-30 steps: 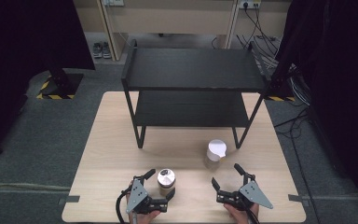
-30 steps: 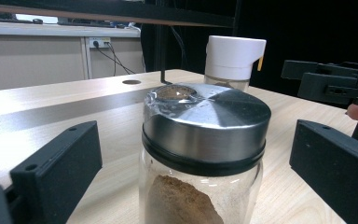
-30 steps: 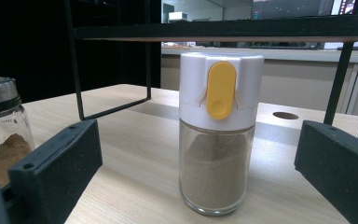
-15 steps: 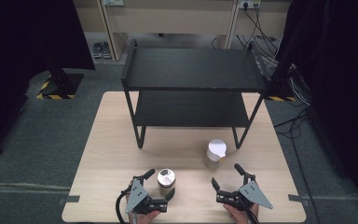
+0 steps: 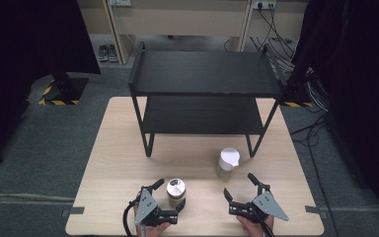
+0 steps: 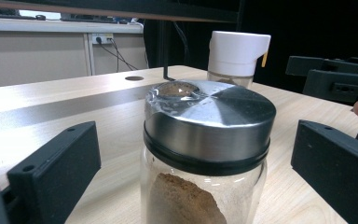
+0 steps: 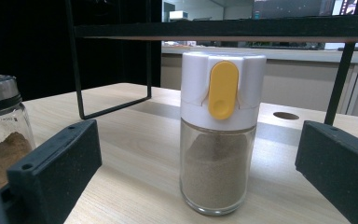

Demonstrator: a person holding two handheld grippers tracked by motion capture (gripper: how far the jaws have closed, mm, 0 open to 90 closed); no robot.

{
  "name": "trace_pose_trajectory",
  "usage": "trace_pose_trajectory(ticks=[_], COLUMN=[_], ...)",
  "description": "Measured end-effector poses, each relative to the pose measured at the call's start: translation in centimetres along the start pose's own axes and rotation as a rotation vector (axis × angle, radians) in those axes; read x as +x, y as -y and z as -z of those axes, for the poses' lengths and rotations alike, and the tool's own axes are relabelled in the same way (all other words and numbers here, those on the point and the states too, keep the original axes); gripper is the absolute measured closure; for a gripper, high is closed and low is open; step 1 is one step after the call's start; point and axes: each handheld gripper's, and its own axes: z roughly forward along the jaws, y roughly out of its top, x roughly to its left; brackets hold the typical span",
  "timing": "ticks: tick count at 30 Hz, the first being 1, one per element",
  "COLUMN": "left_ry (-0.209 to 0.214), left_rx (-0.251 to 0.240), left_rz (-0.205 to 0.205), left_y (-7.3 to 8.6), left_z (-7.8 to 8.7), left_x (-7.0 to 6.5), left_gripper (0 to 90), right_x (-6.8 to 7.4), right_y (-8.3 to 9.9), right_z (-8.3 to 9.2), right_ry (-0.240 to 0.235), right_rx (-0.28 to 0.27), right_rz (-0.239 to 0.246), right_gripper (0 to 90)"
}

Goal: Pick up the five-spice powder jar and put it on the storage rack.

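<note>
Fingers spread, the left gripper (image 5: pixel 169 200) brackets a steel-lidded spice jar (image 5: pixel 175 192) for grasping while the right gripper (image 5: pixel 240 190), equally open, faces a white-capped shaker (image 5: pixel 228 162).

Brushed-metal lid (image 6: pixel 209 119) on clear glass jar (image 6: pixel 200 196); glossy white plastic cap (image 7: pixel 222 88); matt pale wood table (image 5: pixel 123 163).

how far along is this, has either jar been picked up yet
Nothing looks done: both jars stand on the table and the black rack has bare shelves. In hand: the left tongs are open around the metal-lidded jar; the right tongs are open, short of the white-capped jar. Left: gripping and lifting both.
</note>
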Motion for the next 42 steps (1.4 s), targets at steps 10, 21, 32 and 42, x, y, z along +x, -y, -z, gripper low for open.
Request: trace_pose_trajectory(ticks=[10, 21, 32, 42], left_ry=[-0.010, -0.010, 0.003, -0.006], left_rx=[0.071, 0.153, 0.225, 0.219], left_rz=[-0.014, -0.022, -0.016, -0.044], left_y=[-1.2, -2.6, -3.7, -3.6], left_z=[-0.6, -1.4, -2.2, -2.2], left_x=[-0.3, -0.4, -0.2, -0.5], left_gripper=[3.8, 10.5, 29.1, 30.3], right_x=[0.0, 0.0, 0.0, -0.1], right_y=[0.0, 0.0, 0.0, 0.0], right_z=[0.0, 0.0, -0.1, -0.1], right_ry=[0.001, 0.002, 0.000, -0.002], right_rx=[0.001, 0.001, 0.001, 0.000], right_rz=[-0.001, -0.002, -0.002, -0.010], right_gripper=[0.5, 0.5, 0.5, 0.5])
